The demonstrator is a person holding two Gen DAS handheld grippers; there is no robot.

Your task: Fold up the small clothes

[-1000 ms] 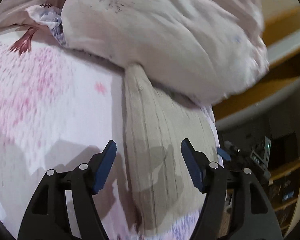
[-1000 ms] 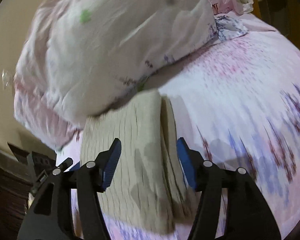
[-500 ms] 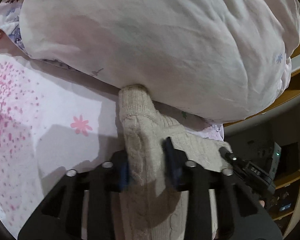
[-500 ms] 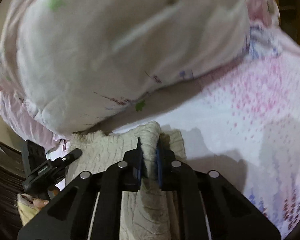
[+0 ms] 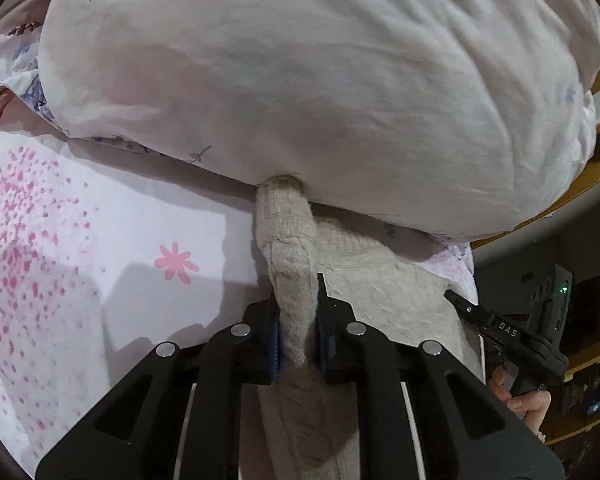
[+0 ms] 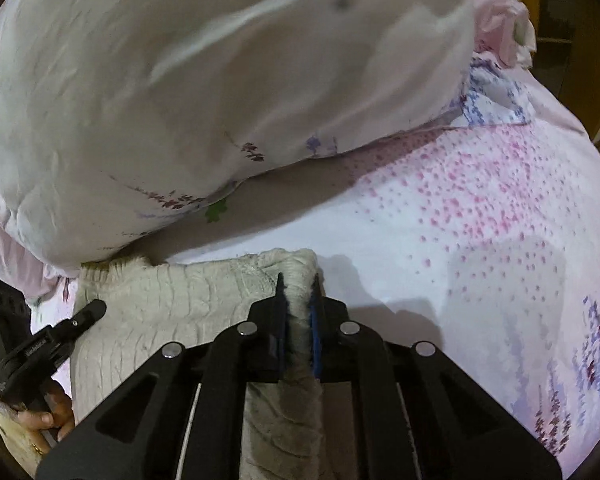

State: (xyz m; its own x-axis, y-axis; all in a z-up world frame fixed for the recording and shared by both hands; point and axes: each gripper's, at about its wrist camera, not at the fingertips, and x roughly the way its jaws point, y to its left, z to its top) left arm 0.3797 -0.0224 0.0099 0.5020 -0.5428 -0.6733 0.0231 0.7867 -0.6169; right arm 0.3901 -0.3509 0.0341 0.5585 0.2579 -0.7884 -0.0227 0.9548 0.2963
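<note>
On the left side of the bed, the white bedsheet with pink flower print [image 5: 100,248] lies bare. Toward the bed's right edge lies the cream cable-knit sweater [image 5: 400,288], its far end tucked under the large white quilt with faint floral print [image 5: 320,80] that is heaped across the head of the bed. The left claw [image 5: 298,320] is narrow, its jaws closing further, the blue pads [image 5: 275,340] pinching a bunched fold of the sweater's left sleeve. To the right, at the bed's edge, the other black tool shows, with a person's fingers around its handle.

In the right wrist view, the left tool and the hand holding it sit at the far left beside the sweater [image 6: 160,312]. The quilt [image 6: 200,100] overhangs the sweater's far edge. The right claw [image 6: 298,308] is also narrow, its jaws easing open a little while the pads still press on a raised ridge of knit at the sweater's right side. Right of it the bedsheet [image 6: 480,220] stretches to the bed's far corner, where a crumpled pale pink cloth [image 6: 500,20] lies.
</note>
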